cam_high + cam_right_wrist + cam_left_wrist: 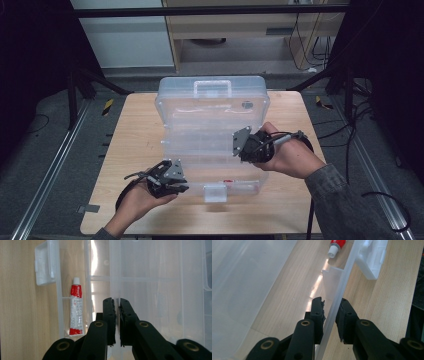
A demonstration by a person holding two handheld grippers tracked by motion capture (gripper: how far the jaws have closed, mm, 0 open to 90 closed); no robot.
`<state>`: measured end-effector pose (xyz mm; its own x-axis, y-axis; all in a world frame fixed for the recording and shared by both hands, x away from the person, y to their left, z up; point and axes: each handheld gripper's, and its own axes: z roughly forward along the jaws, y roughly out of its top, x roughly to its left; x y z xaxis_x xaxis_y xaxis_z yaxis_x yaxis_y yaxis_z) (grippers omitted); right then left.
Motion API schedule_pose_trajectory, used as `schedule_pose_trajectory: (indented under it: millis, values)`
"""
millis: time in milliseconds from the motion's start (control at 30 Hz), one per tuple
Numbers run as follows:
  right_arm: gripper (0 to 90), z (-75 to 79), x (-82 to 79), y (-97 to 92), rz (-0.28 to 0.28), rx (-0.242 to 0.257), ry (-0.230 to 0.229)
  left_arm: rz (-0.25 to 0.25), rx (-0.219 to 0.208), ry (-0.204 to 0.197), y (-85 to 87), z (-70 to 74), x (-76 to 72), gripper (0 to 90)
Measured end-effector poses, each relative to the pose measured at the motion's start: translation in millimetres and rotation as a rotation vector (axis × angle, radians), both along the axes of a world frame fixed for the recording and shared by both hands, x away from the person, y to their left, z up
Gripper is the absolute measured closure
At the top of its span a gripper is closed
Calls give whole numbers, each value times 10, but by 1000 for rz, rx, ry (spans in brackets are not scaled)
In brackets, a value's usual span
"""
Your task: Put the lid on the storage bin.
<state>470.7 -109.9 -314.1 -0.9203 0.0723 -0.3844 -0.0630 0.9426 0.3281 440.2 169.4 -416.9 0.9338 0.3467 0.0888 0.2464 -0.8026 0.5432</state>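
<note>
Clear plastic organiser case lies open on the wooden table, long axis left-right, lid handle at the far edge. Left gripper straddles its near wall, jaws parted; right gripper pinches a divider rib (red-and-white tube inside).

L gripper ajar; R gripper closed.

A light wooden table stands on grey flooring. Black frame bars rise at both sides, dark cables trail over the floor at right, and a pale wooden cabinet stands beyond the far edge.
</note>
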Motion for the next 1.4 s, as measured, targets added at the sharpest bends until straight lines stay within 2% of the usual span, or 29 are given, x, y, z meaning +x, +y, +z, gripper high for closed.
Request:
schedule_pose_trajectory:
  millis: [100, 300, 333, 433, 467, 500, 533, 567, 600, 633, 667, 733, 767, 800, 833, 867, 900, 967, 1067, 1133, 1200, 1267, 1300, 1333, 1367, 1400]
  values:
    - [849, -10, -8, -4, 1, 2, 2, -12, 2, -2, 1, 1, 10, 763]
    - [844, -11, -11, 1, 0, -2, -1, 13, 6, -4, -6, -4, -26, 753]
    - [845, -10, -8, -1, 2, -1, 0, 3, 11, -12, -1, -1, -19, 750]
    - [844, -6, -3, -10, -2, 2, 10, 18, 10, -13, 12, 2, -23, 656]
    - [844, -6, -3, -10, -2, 2, 10, 172, -56, 85, -10, -30, -151, 656]
    - [844, -6, -1, -14, 0, 3, 11, 13, 13, -48, 43, 31, -19, 603]
    - [841, -7, 2, -23, -3, 11, 13, 53, -22, -44, 70, 57, -88, 555]
    - [841, -9, 5, -28, -3, 16, 12, 71, -61, -52, 93, 96, -121, 542]
    - [841, -9, 5, -28, -3, 16, 12, 71, -61, -52, 93, 96, -121, 504]
    - [841, -9, 9, -33, -1, 20, 15, 74, -75, -60, 110, 126, -137, 504]
    - [841, -10, 10, -35, -1, 22, 16, 54, -72, -76, 124, 155, -134, 498]
    - [842, -10, 7, -33, -1, 19, 15, 61, -94, -68, 139, 203, -179, 491]
    - [842, -13, 5, -32, 1, 19, 16, 20, -88, -99, 159, 252, -171, 483]
    - [843, -16, -5, -32, 2, 13, 17, 17, -92, -100, 168, 276, -187, 475]
    - [843, -21, -7, -34, 4, 16, 15, 25, -120, -115, 206, 345, -225, 475]
    - [843, -21, -7, -34, 4, 16, 15, 25, -120, -115, 206, 345, -225, 479]
    - [843, -22, -11, -38, 0, 16, 15, 28, -144, -110, 235, 393, -246, 479]
    - [842, -28, -12, -46, 3, 23, 18, 43, -198, -108, 287, 474, -279, 494]
    - [837, -30, -18, -53, -3, 27, 12, 64, -242, -104, 353, 584, -299, 518]
    - [837, -33, -16, -52, -1, 29, 14, 90, -276, -96, 402, 669, -266, 533]
    - [835, -36, -27, -48, -4, 26, 14, 127, -331, -86, 495, 798, -186, 599]
    - [835, -38, -29, -48, -5, 27, 13, 129, -344, -71, 518, 826, -158, 619]
    - [833, -38, -30, -49, -4, 26, 15, 153, -336, -55, 570, 869, -111, 625]
    - [831, -41, -30, -51, -4, 28, 16, 157, -336, -43, 602, 889, -77, 667]
    - [830, -43, -31, -51, -6, 31, 18, 159, -333, -52, 653, 926, -9, 719]
    - [830, -43, -31, -51, -6, 31, 18, 159, -333, -52, 653, 926, -9, 735]
